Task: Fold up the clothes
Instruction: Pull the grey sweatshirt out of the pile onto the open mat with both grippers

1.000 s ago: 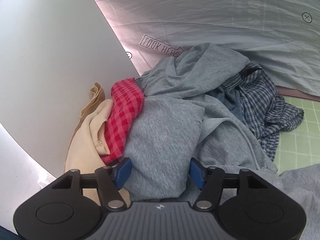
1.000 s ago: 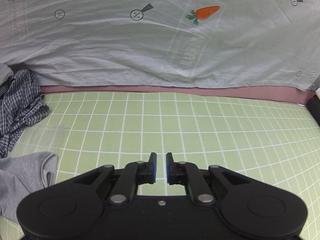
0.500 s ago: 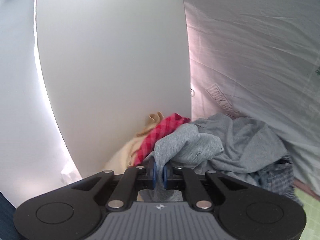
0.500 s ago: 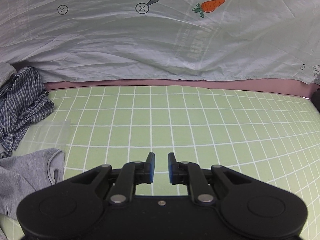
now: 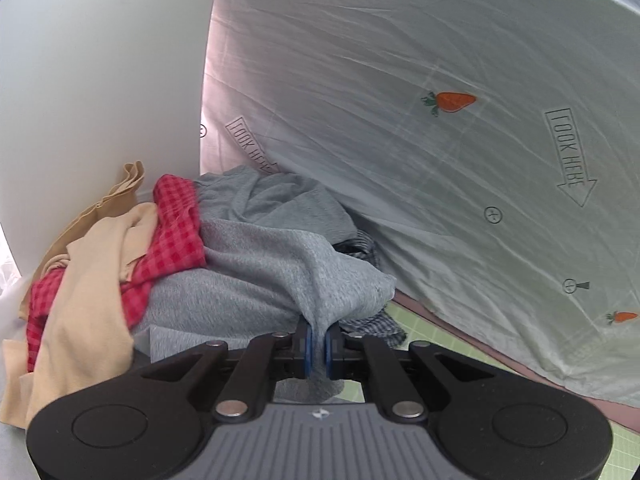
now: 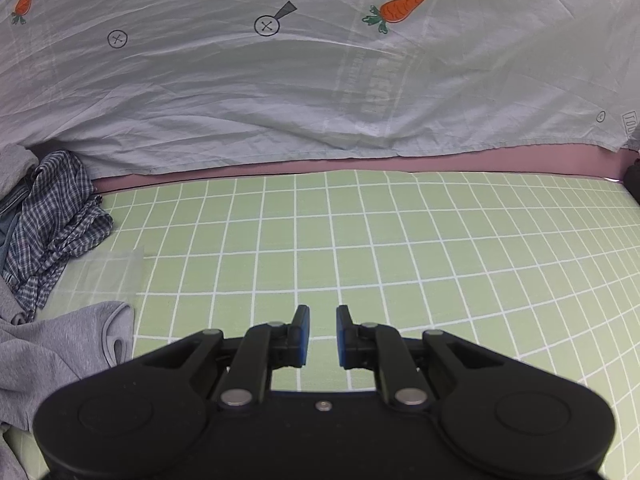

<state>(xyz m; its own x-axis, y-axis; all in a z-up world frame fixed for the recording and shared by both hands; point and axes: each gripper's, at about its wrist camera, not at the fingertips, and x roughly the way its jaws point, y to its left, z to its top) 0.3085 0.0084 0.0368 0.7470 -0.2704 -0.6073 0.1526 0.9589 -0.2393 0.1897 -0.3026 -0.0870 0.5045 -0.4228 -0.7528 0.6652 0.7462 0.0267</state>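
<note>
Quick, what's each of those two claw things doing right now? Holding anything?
Left gripper: jaws closed on a fold of the grey garment.
Right gripper: jaws slightly apart, holding nothing, above the green grid mat.

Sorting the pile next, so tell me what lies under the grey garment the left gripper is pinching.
Under the grey garment, a blue checked shirt pokes out at its right edge. Most of it is covered, as is anything deeper.
</note>
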